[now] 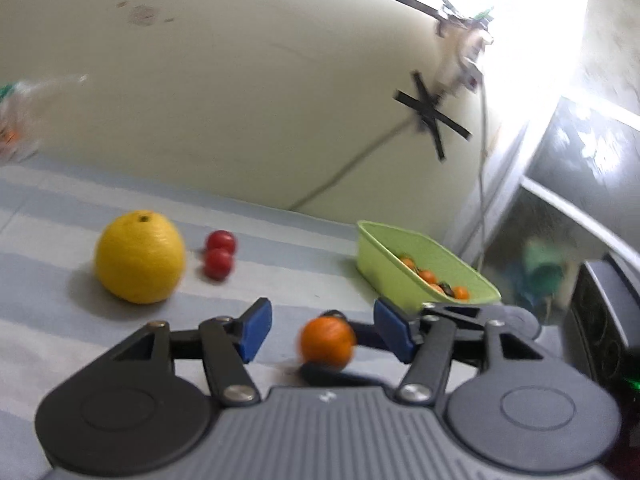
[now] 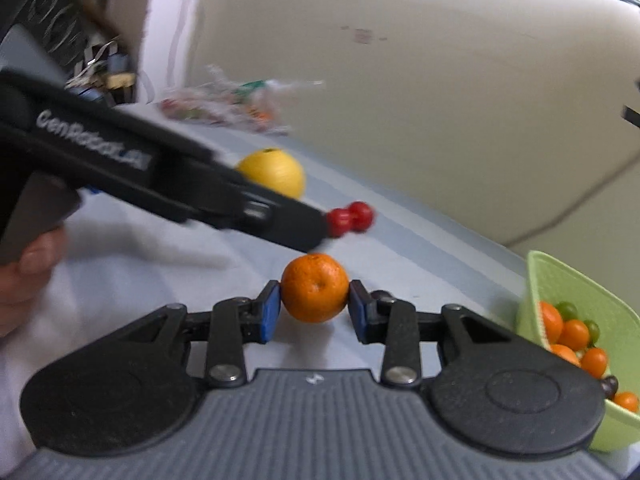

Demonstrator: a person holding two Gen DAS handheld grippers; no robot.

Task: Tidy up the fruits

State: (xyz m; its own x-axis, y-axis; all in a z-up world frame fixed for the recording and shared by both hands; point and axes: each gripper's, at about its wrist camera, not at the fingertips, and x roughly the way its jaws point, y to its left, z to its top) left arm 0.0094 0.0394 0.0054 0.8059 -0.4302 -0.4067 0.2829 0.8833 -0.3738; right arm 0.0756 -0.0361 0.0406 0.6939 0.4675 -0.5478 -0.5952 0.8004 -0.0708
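Observation:
A small orange [image 2: 315, 293] sits between the blue pads of my right gripper [image 2: 314, 312], which is shut on it just above the striped cloth. In the left wrist view the same orange [image 1: 328, 343] shows between the wide-open pads of my left gripper [image 1: 320, 330], which is empty. A big yellow citrus [image 1: 139, 257] and two red cherry tomatoes [image 1: 219, 254] lie on the cloth beyond it. The green tub [image 1: 400, 256] at the right holds several small orange and green fruits [image 2: 572, 336].
The left gripper's black body [image 2: 160, 184] crosses the right wrist view, held by a hand [image 2: 24, 276]. A clear plastic bag [image 2: 232, 108] of produce lies at the back by the wall. A dark cabinet [image 1: 592, 208] stands past the table's right edge.

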